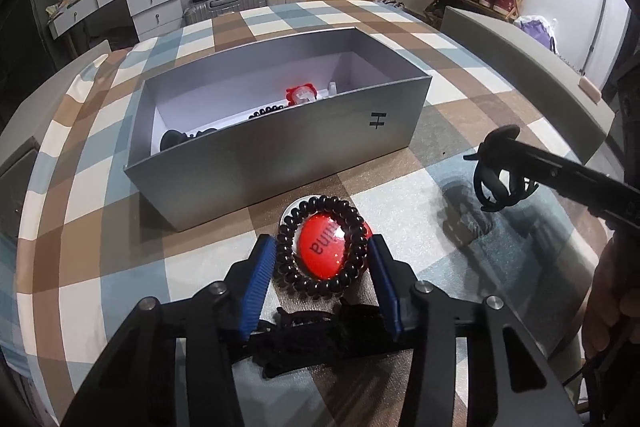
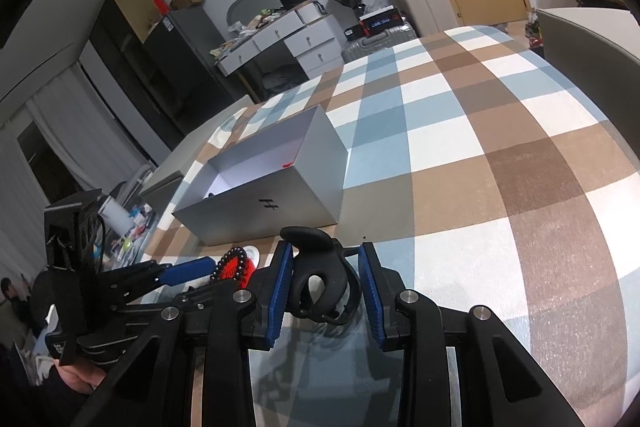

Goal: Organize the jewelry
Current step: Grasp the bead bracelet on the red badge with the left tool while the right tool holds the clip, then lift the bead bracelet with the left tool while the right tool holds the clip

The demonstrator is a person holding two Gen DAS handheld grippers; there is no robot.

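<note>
Blue-padded fingers (image 1: 260, 283) of the left gripper (image 1: 323, 277) fill the bottom of the left wrist view, closed in on a black coil hair tie (image 1: 320, 245) that rings a red and white round case (image 1: 322, 247); the left pad touches the coil, the right pad sits just beside it, so a firm pinch cannot be told for sure. Black hair accessories (image 1: 320, 337) lie under the gripper on the checked tablecloth (image 1: 80, 187). Just behind the case stands an open grey box (image 1: 280, 131) holding a red item, another coil tie and dark pieces. At right, the right gripper (image 1: 516, 163) holds a black claw clip (image 1: 496, 179) above the cloth.

From the right wrist view, the right gripper's (image 2: 326, 283) blue pads pinch the claw clip (image 2: 316, 267) from both sides. To the left, the left gripper (image 2: 192, 273) reaches the coil tie (image 2: 234, 263) on the red case. The grey box (image 2: 280, 199) sits just beyond, on the tablecloth (image 2: 480, 147).
</note>
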